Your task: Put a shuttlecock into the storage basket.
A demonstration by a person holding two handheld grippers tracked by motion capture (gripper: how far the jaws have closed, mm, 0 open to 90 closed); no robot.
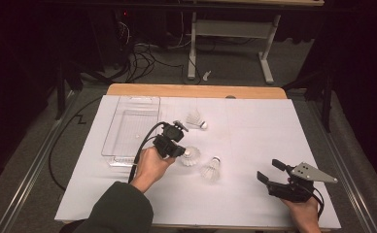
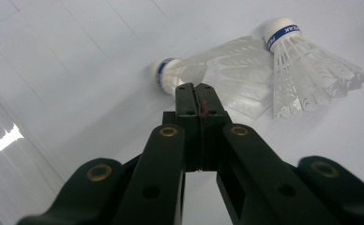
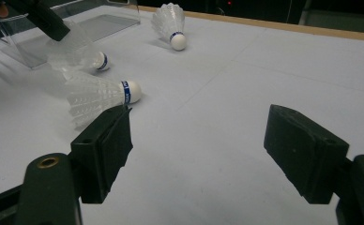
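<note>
Left claw (image 1: 181, 151), in the left hand (image 1: 152, 165): shut tight, pads pressed flat together with no gap, as seen in the left gripper view (image 2: 195, 89). At its very tips, the nearest shuttlecock (image 1: 190, 156), lying on its side on the white counter (image 1: 249, 126). Feather skirt right against the tips (image 2: 217, 70), cork end with a blue band just past them and a little to the left. Cannot tell whether a feather edge is nipped between the pads or merely touched.

Just beyond that one, farther from the left claw and toward the right claw: a second shuttlecock (image 1: 211, 169), also on its side, its feathers overlapping the first's in the left gripper view (image 2: 311, 70).

Behind the left claw, farther up the counter: a third shuttlecock (image 1: 195, 120), apart from the other two. On the left claw's other side, close by: a clear plastic tray (image 1: 128, 128).

Right claw (image 1: 269, 170), in the right hand (image 1: 303, 208): wide open, nothing between the pads (image 3: 199, 140), hanging low over bare counter, well apart from the left claw. Ahead of its left pad, the second shuttlecock (image 3: 95, 96), cork pointing right. Farther on, the nearest shuttlecock (image 3: 100, 61), blurred, beneath the left claw (image 3: 44, 21). Beyond both, the third shuttlecock (image 3: 170, 23).
</note>
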